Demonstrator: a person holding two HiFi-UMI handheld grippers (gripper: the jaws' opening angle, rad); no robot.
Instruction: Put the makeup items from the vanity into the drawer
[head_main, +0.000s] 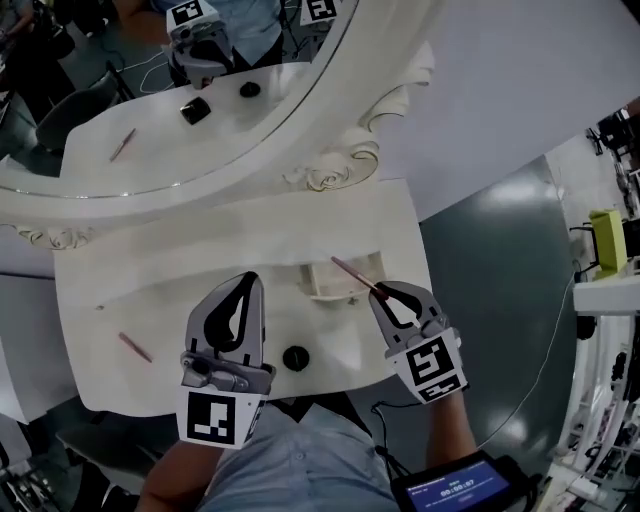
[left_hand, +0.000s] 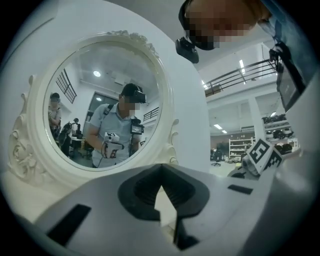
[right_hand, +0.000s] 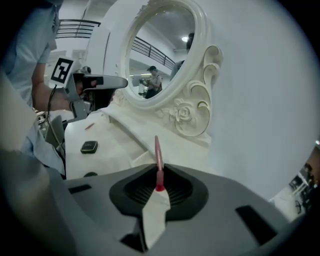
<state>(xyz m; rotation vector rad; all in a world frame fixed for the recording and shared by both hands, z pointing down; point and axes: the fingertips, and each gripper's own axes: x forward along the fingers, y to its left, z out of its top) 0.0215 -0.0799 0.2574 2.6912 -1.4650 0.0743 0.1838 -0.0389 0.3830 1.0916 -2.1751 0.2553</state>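
Observation:
My right gripper (head_main: 380, 291) is shut on the end of a thin pink makeup pencil (head_main: 352, 272), which sticks out ahead of the jaws (right_hand: 158, 152). Its free end hangs over the small pulled-out drawer (head_main: 325, 288) in the vanity's raised back shelf. My left gripper (head_main: 250, 280) hovers level over the vanity top (head_main: 160, 300), left of the drawer, jaws together with nothing between them (left_hand: 160, 170). A second pink pencil (head_main: 135, 347) lies at the front left. A black round pot (head_main: 295, 357) sits near the front edge. A black compact (right_hand: 89, 146) lies on the top, hidden in the head view.
The big oval mirror (head_main: 150, 100) in its carved white frame (head_main: 340, 165) stands behind the shelf and reflects the items. The vanity's right edge drops to a grey floor (head_main: 500, 260). A chair (head_main: 75, 110) and shelving (head_main: 610, 300) stand around.

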